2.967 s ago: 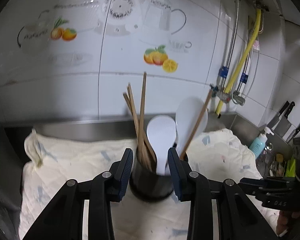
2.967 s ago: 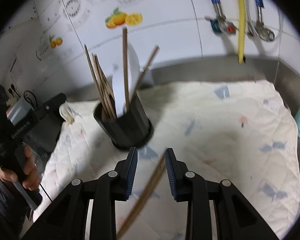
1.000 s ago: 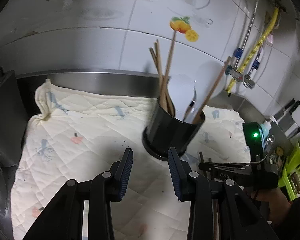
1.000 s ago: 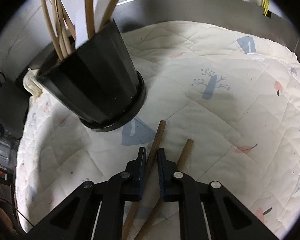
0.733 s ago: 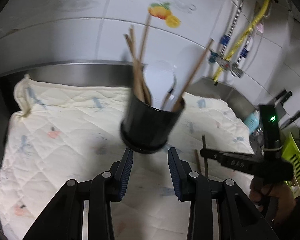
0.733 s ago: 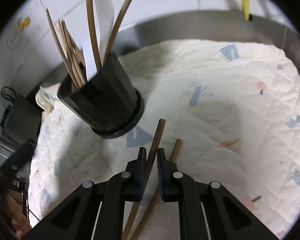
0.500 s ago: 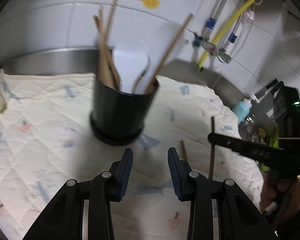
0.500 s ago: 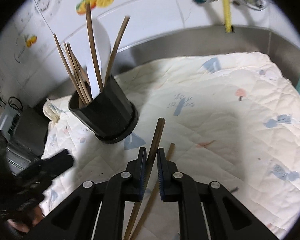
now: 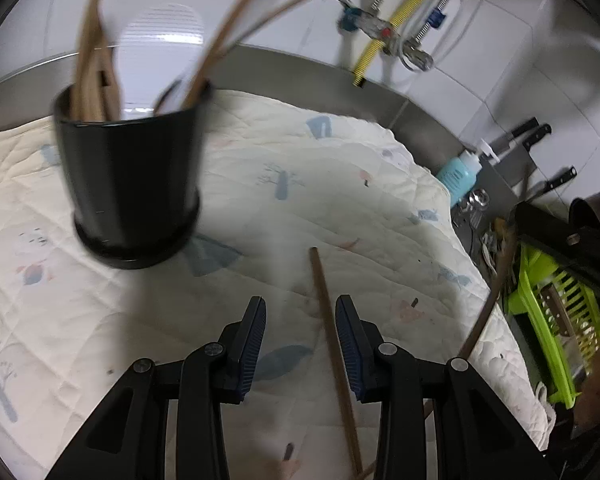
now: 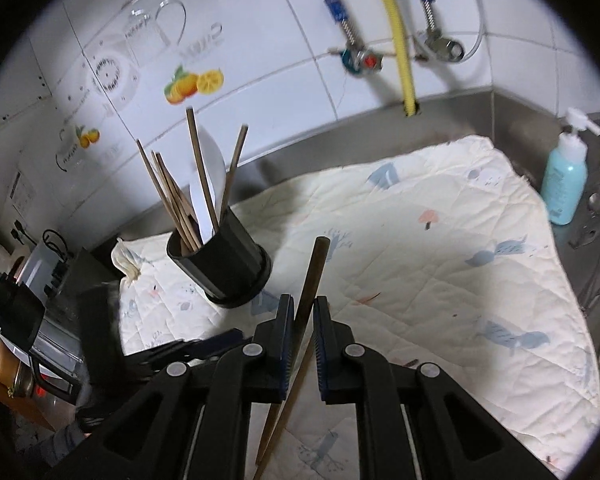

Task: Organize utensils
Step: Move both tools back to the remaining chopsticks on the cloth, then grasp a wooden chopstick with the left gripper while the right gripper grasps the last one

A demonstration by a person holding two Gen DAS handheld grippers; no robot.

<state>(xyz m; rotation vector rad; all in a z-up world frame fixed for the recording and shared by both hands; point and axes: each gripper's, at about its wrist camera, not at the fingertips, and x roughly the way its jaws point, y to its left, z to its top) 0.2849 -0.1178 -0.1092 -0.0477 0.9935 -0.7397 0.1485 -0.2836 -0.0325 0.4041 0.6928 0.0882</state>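
A black utensil cup (image 9: 128,184) stands on the quilted cloth (image 9: 340,200) and holds several wooden chopsticks and a white spoon. It also shows in the right wrist view (image 10: 224,264). My left gripper (image 9: 300,332) is open, low over the cloth, with a loose wooden chopstick (image 9: 334,340) lying between its fingers. My right gripper (image 10: 302,320) is shut on a second wooden chopstick (image 10: 312,284) and holds it raised above the cloth, to the right of the cup. That held chopstick also shows in the left wrist view (image 9: 488,300).
A tiled wall with pipes and a yellow hose (image 10: 400,36) is behind. A blue soap bottle (image 10: 562,176) stands at the cloth's right edge. A green rack (image 9: 560,316) and knives (image 9: 528,136) are on the right. Dark appliances (image 10: 52,292) are on the left.
My right gripper has lifted its chopstick up and away from the cloth. My left gripper has swung right and lower, and the loose chopstick now lies between its fingers.
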